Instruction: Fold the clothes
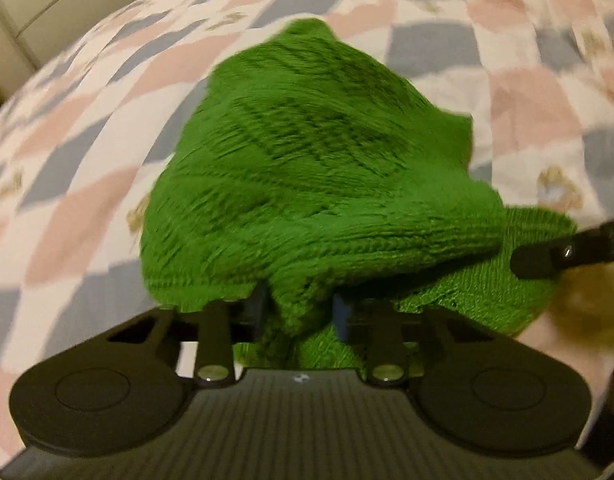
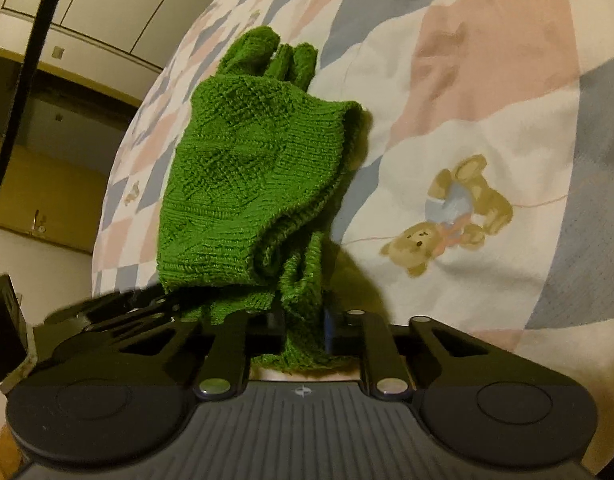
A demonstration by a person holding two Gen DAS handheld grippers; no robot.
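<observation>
Both claws are clamped on the green knit sweater [image 1: 307, 184]. Left claw [image 1: 299, 312] pinches a bunched fold of the knit at the near edge, jaws close together with fabric between them. Right claw [image 2: 303, 324] does the same on its side, a strip of knit hanging down between its jaws. The sweater sits bunched and partly lifted over a bed with a checked quilt [image 1: 87, 160] in pink, grey and white; most of it drapes far from the claws, with a sleeve end [image 2: 267, 56] at the far side in the right wrist view. Teddy bear print [image 2: 451, 216] on the quilt lies right of the sweater. Left view is motion-blurred. The other claw's finger [image 1: 547, 256] shows at the right edge, touching the knit.
</observation>
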